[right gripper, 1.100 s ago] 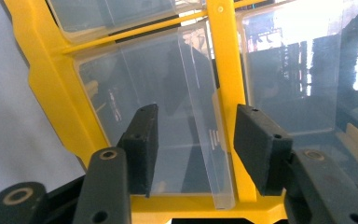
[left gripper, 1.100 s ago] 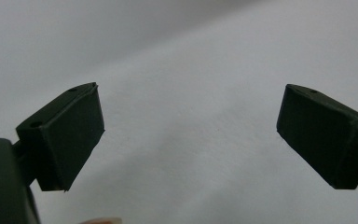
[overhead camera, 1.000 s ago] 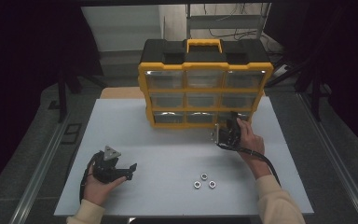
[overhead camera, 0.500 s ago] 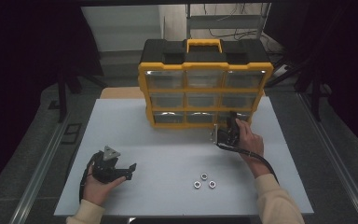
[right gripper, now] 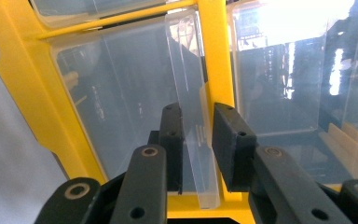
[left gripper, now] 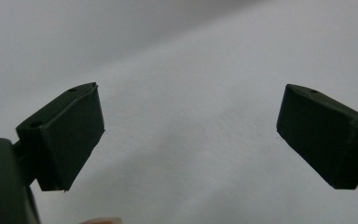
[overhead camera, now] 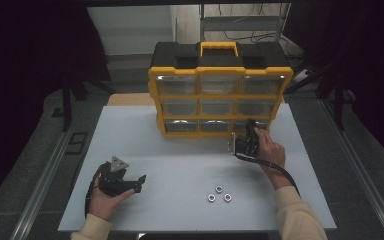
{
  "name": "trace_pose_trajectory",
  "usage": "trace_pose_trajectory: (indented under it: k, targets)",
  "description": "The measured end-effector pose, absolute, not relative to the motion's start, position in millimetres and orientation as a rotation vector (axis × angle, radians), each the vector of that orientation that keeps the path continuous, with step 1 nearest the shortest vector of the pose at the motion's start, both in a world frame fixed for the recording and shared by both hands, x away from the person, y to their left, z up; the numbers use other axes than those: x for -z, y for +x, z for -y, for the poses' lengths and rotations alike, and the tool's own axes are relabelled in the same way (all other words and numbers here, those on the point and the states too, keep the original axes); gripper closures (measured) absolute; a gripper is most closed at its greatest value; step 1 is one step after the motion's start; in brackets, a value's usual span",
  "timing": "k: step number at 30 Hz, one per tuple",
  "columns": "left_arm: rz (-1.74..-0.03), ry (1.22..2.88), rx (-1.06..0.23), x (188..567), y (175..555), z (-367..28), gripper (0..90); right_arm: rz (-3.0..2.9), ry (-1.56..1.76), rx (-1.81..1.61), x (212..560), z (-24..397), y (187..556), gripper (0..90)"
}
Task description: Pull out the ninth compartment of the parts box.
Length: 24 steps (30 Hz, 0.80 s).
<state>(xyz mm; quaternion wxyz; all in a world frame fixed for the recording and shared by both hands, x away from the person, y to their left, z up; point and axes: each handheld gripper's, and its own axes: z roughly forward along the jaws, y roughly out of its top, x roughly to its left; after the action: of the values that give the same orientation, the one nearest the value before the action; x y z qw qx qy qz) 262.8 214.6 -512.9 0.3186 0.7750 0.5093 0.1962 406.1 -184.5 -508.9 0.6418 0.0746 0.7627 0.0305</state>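
The clear drawer tab [right gripper: 193, 116] on the bottom right drawer [overhead camera: 250, 125] of the yellow organiser [overhead camera: 220, 95] stands between the jaws of my right claw [right gripper: 196, 149]. The jaws have just been closing. One pad lies against the tab; a narrow gap shows at the other, so I cannot confirm a full pinch. The tab's lower edge is cut off behind the jaw links. The drawer's contents cannot be read through the glare and reflections on the clear fronts.

In the high view my right claw [overhead camera: 244, 142] sits at the organiser's lower right corner, with the hand behind it and the cable trailing back across the bench [overhead camera: 180, 150].

The bench is a pale, plain sheet. The organiser stands upright at its far edge, black top and yellow handle uppermost. The room around it is dark, with a metal rack behind.

Three nuts [overhead camera: 219, 193] lie together near the front edge, well apart from both claws.

My left claw [overhead camera: 130, 181] rests near the front left of the bench, jaws spread, nothing between them.
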Motion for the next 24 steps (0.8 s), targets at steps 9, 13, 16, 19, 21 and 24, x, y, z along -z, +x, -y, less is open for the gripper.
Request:
trace_pose_trajectory:
  k: [9,13,16,19,21,24]
  targets:
    - [-1.342,2.037,-0.516,513.2,263.1,-215.1,7.7,-1.669,0.184,-0.040,512.2,183.5,403.2,74.3]
    - [-1.335,2.042,-0.515,513.0,263.0,-213.9,7.7,-1.665,0.186,-0.048,512.8,184.3,403.1,74.5]
    - [-1.339,2.040,-0.514,513.2,263.2,-214.7,7.7,-1.664,0.182,-0.053,513.3,184.7,402.6,75.0]
    - [-1.339,2.037,-0.515,513.0,263.1,-215.5,7.7,-1.662,0.172,-0.047,514.1,184.7,402.3,75.6]
    - [-1.339,2.038,-0.515,513.1,263.1,-215.4,7.6,-1.657,0.171,-0.048,515.0,185.0,402.2,75.8]
    - [-1.339,2.038,-0.515,513.1,263.1,-215.3,7.7,-1.656,0.169,-0.051,515.3,185.4,401.8,76.2]
